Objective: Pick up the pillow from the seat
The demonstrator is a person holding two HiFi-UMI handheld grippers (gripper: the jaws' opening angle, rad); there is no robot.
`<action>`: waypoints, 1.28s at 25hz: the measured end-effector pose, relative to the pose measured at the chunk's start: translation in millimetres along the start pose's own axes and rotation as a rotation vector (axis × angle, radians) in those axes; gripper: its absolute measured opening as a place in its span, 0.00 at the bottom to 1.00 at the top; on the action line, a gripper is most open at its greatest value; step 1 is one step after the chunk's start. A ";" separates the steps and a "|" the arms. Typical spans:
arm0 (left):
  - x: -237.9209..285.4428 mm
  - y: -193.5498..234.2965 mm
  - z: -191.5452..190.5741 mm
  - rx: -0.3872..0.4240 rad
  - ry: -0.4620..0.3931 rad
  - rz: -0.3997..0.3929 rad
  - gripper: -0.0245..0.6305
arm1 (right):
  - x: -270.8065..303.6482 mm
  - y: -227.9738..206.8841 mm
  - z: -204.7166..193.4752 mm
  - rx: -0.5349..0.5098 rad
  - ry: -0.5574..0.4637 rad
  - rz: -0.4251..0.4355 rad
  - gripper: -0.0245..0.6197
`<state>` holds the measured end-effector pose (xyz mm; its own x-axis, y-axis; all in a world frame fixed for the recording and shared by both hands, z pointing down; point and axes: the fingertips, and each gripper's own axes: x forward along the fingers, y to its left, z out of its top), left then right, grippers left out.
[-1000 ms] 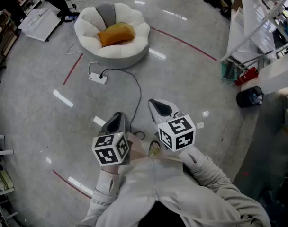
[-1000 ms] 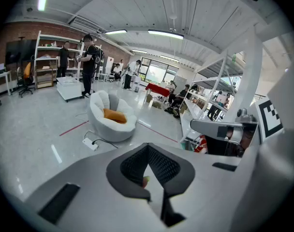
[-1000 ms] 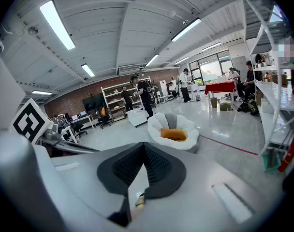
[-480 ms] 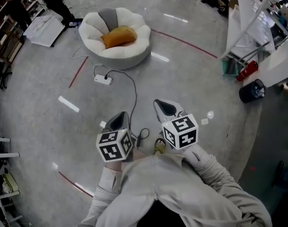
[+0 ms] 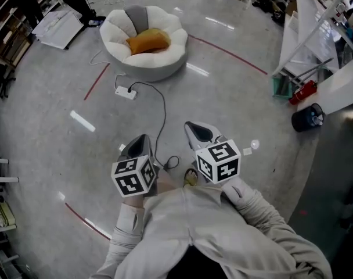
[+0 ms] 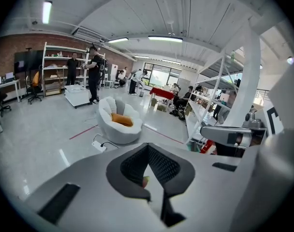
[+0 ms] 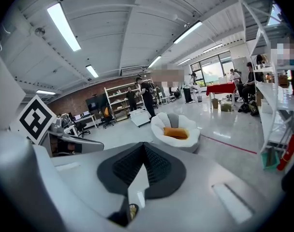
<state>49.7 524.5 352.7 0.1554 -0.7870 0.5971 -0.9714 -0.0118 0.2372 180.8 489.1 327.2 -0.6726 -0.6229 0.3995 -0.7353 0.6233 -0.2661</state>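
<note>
Orange pillow (image 5: 147,40) lies in the hollow of the seat (image 5: 165,70), a white petal-backed floor chair with one grey segment in its back. It sits at the upper left of the head view, well apart from both tools. The pillow rests toward the back of the cushion with nothing on top of it. Left gripper (image 5: 139,143) and right gripper (image 5: 198,132) are held side by side in front of the wearer's light jacket (image 5: 194,231). Both point across the floor toward the seat, tilted somewhat down, and neither touches anything. Left gripper view: ribbed pads meet at the tip, jaws fully together, nothing clamped (only bare floor shows through the gap behind the tips). Right gripper view: same picture, pads closed on each other at the tip, empty. In both gripper views the seat and pillow appear just above the jaw tips, in the distance. On the polished grey floor (image 5: 234,109) a white power strip (image 5: 125,92) lies just in front of the seat. A black cable (image 5: 163,112) runs from it back toward the wearer. A red tape line (image 5: 226,52) passes to the right of the seat. A black bin (image 5: 307,120) stands at far right near white shelving (image 5: 316,39). Several people (image 6: 94,74) stand by shelves beyond the seat.
</note>
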 end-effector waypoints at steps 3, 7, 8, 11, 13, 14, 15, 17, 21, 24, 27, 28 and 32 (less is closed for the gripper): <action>2.2 5.1 0.2 -0.018 0.000 0.009 0.04 | 8.3 2.8 -0.8 -0.020 0.019 0.014 0.04; 9.3 17.0 4.8 -0.024 0.003 0.008 0.04 | 30.2 7.9 0.0 -0.025 0.050 0.029 0.04; 11.6 21.3 7.4 -0.025 0.006 0.006 0.04 | 36.7 9.2 1.6 -0.023 0.055 0.029 0.04; 21.6 36.7 18.0 -0.023 0.013 -0.002 0.04 | 58.4 12.2 9.0 -0.010 0.065 0.030 0.04; 30.9 49.3 27.4 -0.023 0.018 -0.011 0.04 | 74.9 14.4 15.3 0.000 0.067 0.032 0.04; 36.5 55.8 33.3 -0.022 0.021 -0.017 0.04 | 83.7 15.2 19.0 0.005 0.067 0.033 0.04; 42.5 62.4 40.2 -0.019 0.024 -0.024 0.04 | 93.1 15.8 23.3 0.008 0.067 0.033 0.04; 55.2 76.2 55.7 -0.007 0.030 -0.037 0.04 | 113.7 17.1 33.0 0.015 0.066 0.031 0.04; 81.9 105.3 88.0 0.021 0.040 -0.069 0.04 | 159.1 20.2 57.3 0.027 0.052 0.018 0.04; 101.7 124.4 108.7 0.047 0.047 -0.090 0.04 | 190.6 21.6 75.1 0.027 0.038 0.002 0.04; 117.7 143.1 128.5 0.069 0.055 -0.108 0.04 | 218.5 23.6 92.3 0.035 0.026 -0.018 0.04; 122.2 149.2 134.4 0.073 0.060 -0.115 0.04 | 227.2 24.9 97.1 0.039 0.025 -0.023 0.04; 139.0 174.4 155.5 0.082 0.083 -0.141 0.04 | 260.5 31.8 112.0 0.055 0.027 -0.033 0.04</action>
<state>-126.0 317.1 358.0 0.3018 -0.7203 0.6246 -0.9499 -0.1710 0.2618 -27.1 293.7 324.6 -0.6463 -0.6290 0.4320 -0.7607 0.5758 -0.2997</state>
